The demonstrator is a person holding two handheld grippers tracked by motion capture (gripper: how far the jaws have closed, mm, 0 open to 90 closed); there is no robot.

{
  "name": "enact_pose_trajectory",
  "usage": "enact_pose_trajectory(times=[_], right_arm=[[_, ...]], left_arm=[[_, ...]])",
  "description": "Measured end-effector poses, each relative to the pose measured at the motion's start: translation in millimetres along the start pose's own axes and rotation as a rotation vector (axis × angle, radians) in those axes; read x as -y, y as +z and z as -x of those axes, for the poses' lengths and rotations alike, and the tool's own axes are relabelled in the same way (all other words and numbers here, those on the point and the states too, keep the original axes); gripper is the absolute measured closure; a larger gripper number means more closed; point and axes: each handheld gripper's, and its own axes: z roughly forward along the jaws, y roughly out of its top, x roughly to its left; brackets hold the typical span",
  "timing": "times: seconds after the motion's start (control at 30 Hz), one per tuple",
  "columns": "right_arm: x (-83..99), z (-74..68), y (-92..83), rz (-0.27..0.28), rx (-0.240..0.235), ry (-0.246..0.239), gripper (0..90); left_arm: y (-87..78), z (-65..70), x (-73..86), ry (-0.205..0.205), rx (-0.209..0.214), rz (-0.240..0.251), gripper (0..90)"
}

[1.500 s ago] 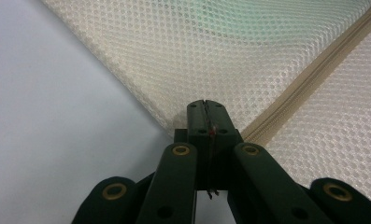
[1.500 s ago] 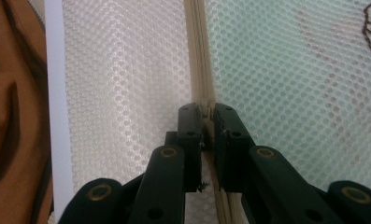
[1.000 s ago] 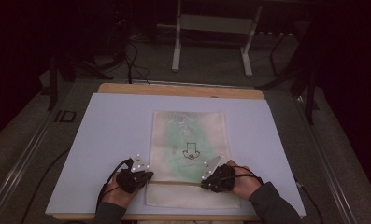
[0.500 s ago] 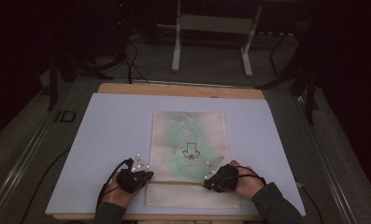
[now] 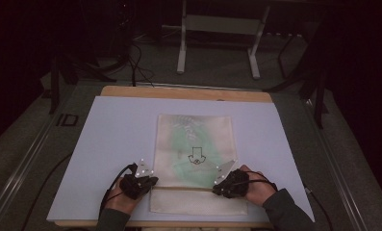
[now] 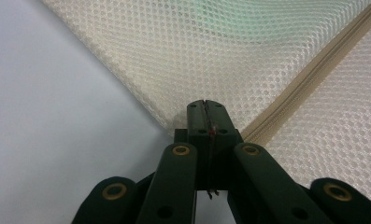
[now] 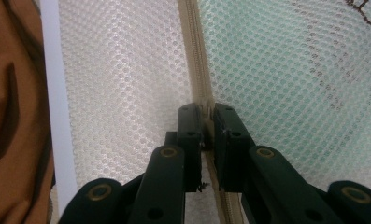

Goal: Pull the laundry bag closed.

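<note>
Mesh zipper bag (image 5: 196, 159), cream netting with something green showing through and a dark arrow-like print near its middle, lies flat on a pale sheet (image 5: 116, 139) that covers the wooden table (image 5: 186, 92). It sits a little toward the near edge, at about 6 o'clock from the table's centre.

Nearest the person, a narrow strip of the bag lies below a zipper line (image 5: 184, 188) that runs across it from 9 o'clock to 3 o'clock. The left gripper (image 5: 147, 182) is at the 9 o'clock end of that line, at the bag's left edge. In the left gripper view its jaws are pressed together with no gap, pinching the corner of the netting (image 6: 192, 70) right where the zipper tape (image 6: 309, 79) ends. The right gripper (image 5: 221, 185) is at the 3 o'clock end, just inside the bag's right edge. In the right gripper view its jaws are clamped on the zipper tape (image 7: 195, 56), which runs straight away toward 12 o'clock between them; a brown sleeve (image 7: 12, 93) shows at 9 o'clock.

Beyond the grippers, toward 12 o'clock, the larger part of the bag lies smooth. Past the table's far edge stand the legs of a metal frame (image 5: 217, 43) on a dark floor.
</note>
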Motion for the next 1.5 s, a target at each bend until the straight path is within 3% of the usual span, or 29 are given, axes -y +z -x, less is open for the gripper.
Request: enact_pose_trajectory(times=[1.5], right_arm=[[26.4,6.3,-17.9,-0.009,0.004,0.046,82.5]], left_arm=[[0.0,-0.1,-0.1,-0.002,0.002,0.000,89.5]])
